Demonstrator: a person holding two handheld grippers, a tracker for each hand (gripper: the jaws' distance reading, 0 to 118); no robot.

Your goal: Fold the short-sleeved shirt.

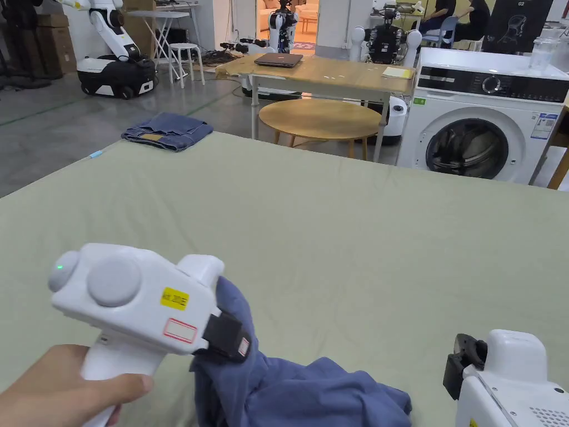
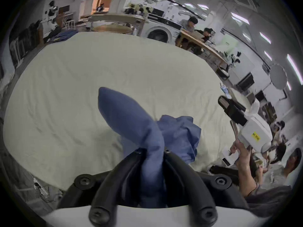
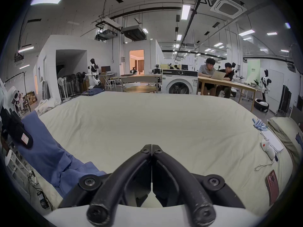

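Shirt [image 1: 311, 389] pinched in raised left claw [image 2: 151, 152]; right claw [image 3: 152, 147] closed, empty.

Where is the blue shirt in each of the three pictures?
Head view: blue shirt at bottom centre, bunched, left gripper shut on it.
Left gripper view: lower centre, rising from between the jaws.
Right gripper view: lower left.
Shared landmark: the washing machine beyond the pale bed sheet.

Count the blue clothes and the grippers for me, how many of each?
Blue clothes: 2, the shirt and the folded jeans at the far corner.
Grippers: 2, the left gripper and the right gripper.
Total: 4
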